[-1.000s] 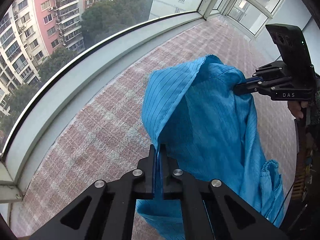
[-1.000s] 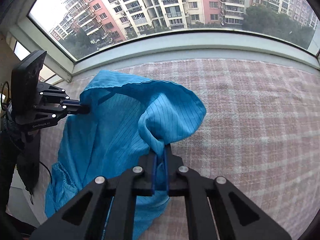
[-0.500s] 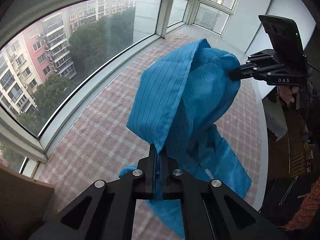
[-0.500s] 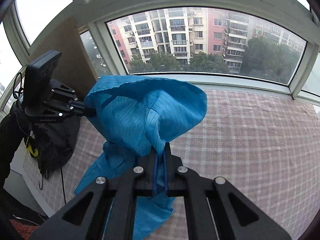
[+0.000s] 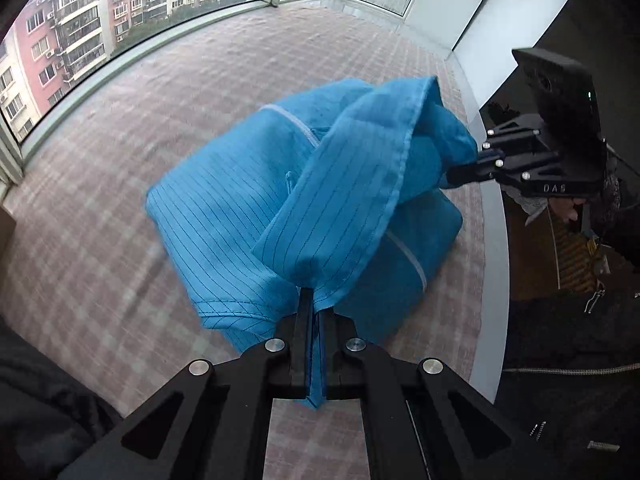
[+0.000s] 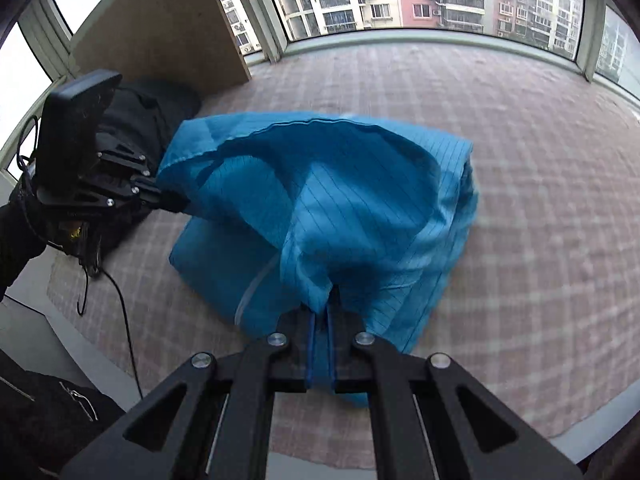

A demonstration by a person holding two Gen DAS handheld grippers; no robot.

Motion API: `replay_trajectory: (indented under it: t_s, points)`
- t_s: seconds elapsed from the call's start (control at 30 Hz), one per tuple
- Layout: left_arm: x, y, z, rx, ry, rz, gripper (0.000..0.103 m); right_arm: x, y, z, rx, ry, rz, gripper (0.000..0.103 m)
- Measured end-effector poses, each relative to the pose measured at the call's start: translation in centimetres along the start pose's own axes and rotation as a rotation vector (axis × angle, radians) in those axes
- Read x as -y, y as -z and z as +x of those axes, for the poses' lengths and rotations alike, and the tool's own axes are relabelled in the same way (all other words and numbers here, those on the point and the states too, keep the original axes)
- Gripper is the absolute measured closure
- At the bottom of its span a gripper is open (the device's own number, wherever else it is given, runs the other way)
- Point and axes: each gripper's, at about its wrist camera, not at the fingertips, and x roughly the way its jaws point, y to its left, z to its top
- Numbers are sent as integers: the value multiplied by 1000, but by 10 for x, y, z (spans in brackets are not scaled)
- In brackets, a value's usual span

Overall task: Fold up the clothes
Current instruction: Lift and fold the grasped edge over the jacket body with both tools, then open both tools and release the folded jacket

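A blue pinstriped garment [image 5: 240, 216] lies partly on the plaid-covered table [image 5: 200, 80], its near edge lifted between both grippers. My left gripper [image 5: 314, 300] is shut on one corner of the hem. My right gripper [image 5: 460, 172] is shut on the other corner, to the right. In the right wrist view the garment [image 6: 360, 208] droops over itself; my right gripper [image 6: 322, 312] pinches its edge and my left gripper [image 6: 176, 202] holds it at the left. A white zipper line shows on the lower layer.
A black bag [image 6: 152, 120] with a cable lies at the table's left end beside a brown board [image 6: 160, 32]. Windows run along the far edge. The table's grey rim [image 5: 492, 240] is at the right; a dark jacket hangs beyond it.
Both grippers have come down from high above the table, lowering the garment. Its lower part now lies on the cloth and the held edge is folded back toward me.
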Motion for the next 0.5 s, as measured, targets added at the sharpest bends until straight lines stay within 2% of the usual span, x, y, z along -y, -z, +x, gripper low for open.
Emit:
replay_trajectory:
  t_s: [0.1, 0.23, 0.3, 0.37, 0.5]
  points:
    - [7, 19, 5, -13, 34, -8, 101, -14, 27, 14, -33, 35, -10, 98]
    - [13, 31, 12, -21, 31, 15, 100, -21, 37, 26, -65, 77, -43, 98]
    - [16, 36, 8, -17, 12, 25, 98, -24, 38, 25, -69, 100, -72, 95]
    - [18, 40, 3, -14, -4, 35, 97, -24, 41, 18, -90, 106, -86, 86]
    - [28, 58, -11, -45, -26, 74, 96, -27, 52, 0, -156, 109, -126, 81]
